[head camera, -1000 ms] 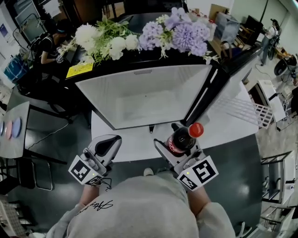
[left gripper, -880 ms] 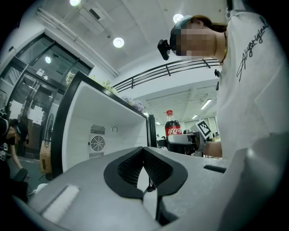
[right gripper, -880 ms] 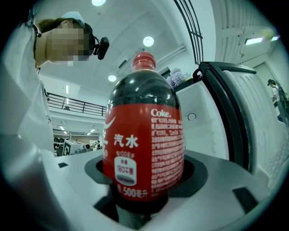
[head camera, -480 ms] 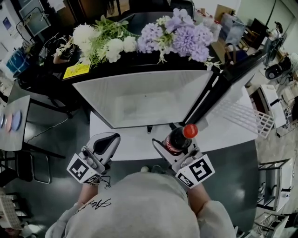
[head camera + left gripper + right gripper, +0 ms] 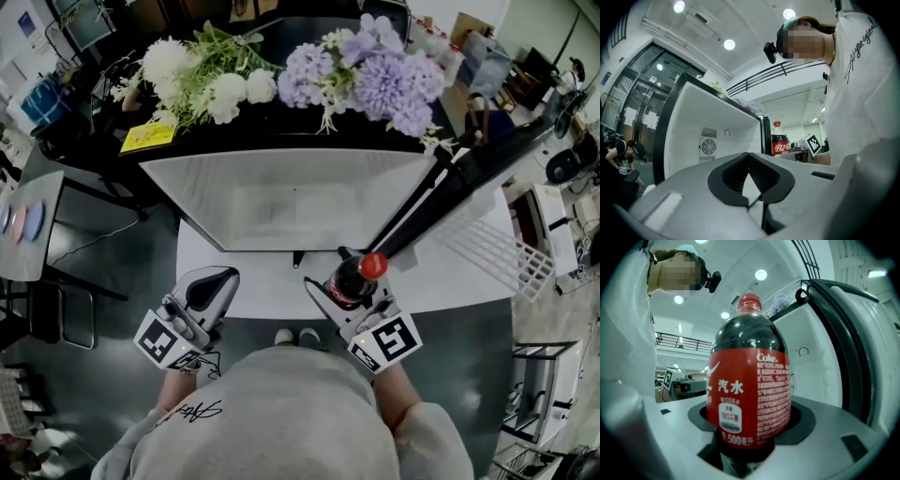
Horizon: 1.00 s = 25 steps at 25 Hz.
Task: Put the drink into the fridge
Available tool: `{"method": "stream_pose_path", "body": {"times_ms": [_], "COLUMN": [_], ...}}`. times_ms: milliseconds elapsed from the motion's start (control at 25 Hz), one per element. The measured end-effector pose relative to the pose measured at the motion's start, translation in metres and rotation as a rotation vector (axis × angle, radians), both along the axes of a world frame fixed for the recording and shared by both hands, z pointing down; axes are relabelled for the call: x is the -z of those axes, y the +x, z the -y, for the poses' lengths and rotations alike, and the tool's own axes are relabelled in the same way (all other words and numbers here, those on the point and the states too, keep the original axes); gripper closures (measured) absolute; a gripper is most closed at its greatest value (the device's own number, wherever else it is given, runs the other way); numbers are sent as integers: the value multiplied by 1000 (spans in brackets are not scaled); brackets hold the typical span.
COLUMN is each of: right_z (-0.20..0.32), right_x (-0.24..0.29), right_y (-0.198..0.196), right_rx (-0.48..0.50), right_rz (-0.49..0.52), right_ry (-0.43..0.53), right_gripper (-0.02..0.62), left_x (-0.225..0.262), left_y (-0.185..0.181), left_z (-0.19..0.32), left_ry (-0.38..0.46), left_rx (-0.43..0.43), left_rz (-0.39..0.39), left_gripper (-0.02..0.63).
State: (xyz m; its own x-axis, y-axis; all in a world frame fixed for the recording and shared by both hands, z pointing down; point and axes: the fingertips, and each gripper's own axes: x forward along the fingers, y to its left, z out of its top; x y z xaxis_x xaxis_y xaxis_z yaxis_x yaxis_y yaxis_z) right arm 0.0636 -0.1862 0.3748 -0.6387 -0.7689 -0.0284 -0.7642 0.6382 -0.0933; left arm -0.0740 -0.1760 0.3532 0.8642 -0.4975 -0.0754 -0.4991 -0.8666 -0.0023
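Right gripper [image 5: 349,298] is clamped on a cola bottle [image 5: 354,279], holding it upright just in front of the open fridge [image 5: 187,187] and still outside it. Left gripper [image 5: 208,286] hangs beside it, to the person's left, with its jaws pressed together and nothing between them; the left gripper view shows its black pads [image 5: 761,173] meeting.

Largest in the head view is the fridge, a white box with a black frame. Its door [image 5: 459,183] is swung wide to the right, and a white wire rack [image 5: 497,248] shows on the door's inner side. In the left gripper view a round fan grille [image 5: 708,146] sits on the fridge's back wall.

Along the fridge top lie purple flowers [image 5: 375,75] and white flowers [image 5: 216,89]. A yellow paper [image 5: 147,138] lies at the left end; its print is too small to read.

At the bottom is the person's grey top [image 5: 272,412], with black cursive writing that cannot be made out fully.

Each gripper carries a cube with black-and-white square markers [image 5: 384,339].

The bottle, close up in the right gripper view [image 5: 749,380], holds dark drink, has a red cap [image 5: 750,301], and wears a red label [image 5: 740,399]. White print reads "Coke.", the characters "汽水", and "500" near the bottom edge. The finer text is not legible.
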Motion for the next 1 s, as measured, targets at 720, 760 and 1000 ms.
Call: {"method": "stream_pose_path", "body": {"times_ms": [720,760,1000], "right_z": [31,33,45], "right_x": [-46,-48,-61], "right_y": [-4,-4,-10], "right_rx": [107,108,124], "right_rz": [-19,-25,-38], "right_ry": [13,15,14], "right_gripper": [288,288,288], "left_x": [-29,-30,-34], "left_y": [4,4,-1], "left_z": [-3,-4,-6], "left_ry": [-39,-42,-53], "left_rx": [120,123,150], "left_rz": [-4,0,11], "left_gripper": [602,603,602]}}
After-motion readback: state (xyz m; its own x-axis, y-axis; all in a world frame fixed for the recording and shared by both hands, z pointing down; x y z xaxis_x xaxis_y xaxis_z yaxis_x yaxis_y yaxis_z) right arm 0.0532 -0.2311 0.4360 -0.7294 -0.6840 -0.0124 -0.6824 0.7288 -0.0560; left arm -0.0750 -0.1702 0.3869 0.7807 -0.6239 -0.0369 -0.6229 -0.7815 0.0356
